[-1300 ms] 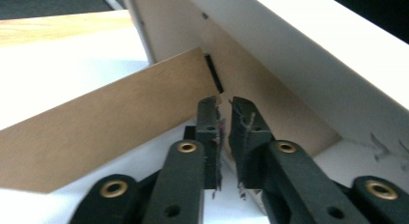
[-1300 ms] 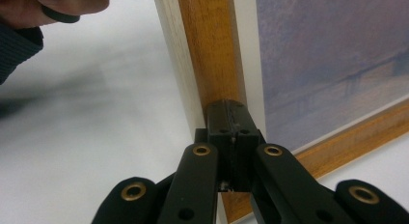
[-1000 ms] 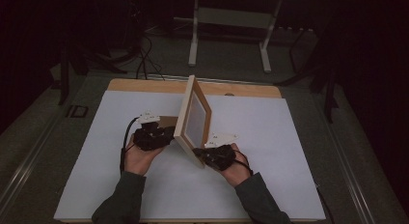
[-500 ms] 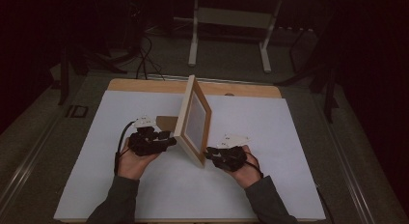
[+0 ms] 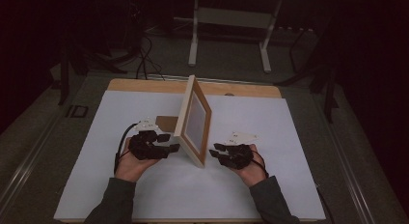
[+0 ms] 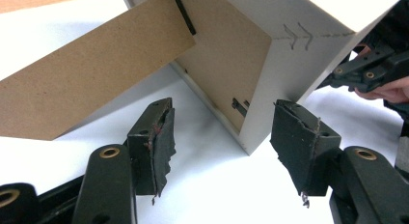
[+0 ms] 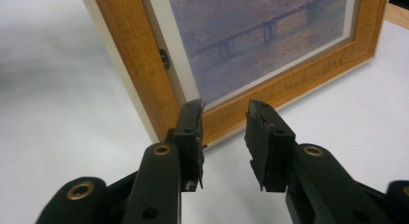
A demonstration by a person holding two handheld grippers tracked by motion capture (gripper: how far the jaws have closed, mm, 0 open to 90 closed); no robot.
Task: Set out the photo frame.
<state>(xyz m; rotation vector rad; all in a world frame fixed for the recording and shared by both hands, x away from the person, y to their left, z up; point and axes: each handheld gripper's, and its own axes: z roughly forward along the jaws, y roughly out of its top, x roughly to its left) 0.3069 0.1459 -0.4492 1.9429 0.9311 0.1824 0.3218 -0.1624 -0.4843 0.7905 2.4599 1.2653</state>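
Picture frame [image 5: 195, 122] stands upright mid-table on white sheet [image 5: 299, 151], propped by cardboard easel [image 6: 91, 74] behind. Left gripper [image 6: 219, 144] spread wide at its back corner; right gripper [image 7: 224, 137] slightly parted, just short of front, empty. Surroundings too dark to read

I see both forearms coming in from the bottom of the high view, in dark sleeves. My left hand [image 5: 131, 162] holds the left gripper [image 5: 166, 147], pointing to the right, and its jaws stand wide apart with nothing between them. My right hand [image 5: 248, 167] holds the right gripper [image 5: 218, 151], pointing to the left. Its jaws are also apart, with a smaller gap, and they hold nothing.
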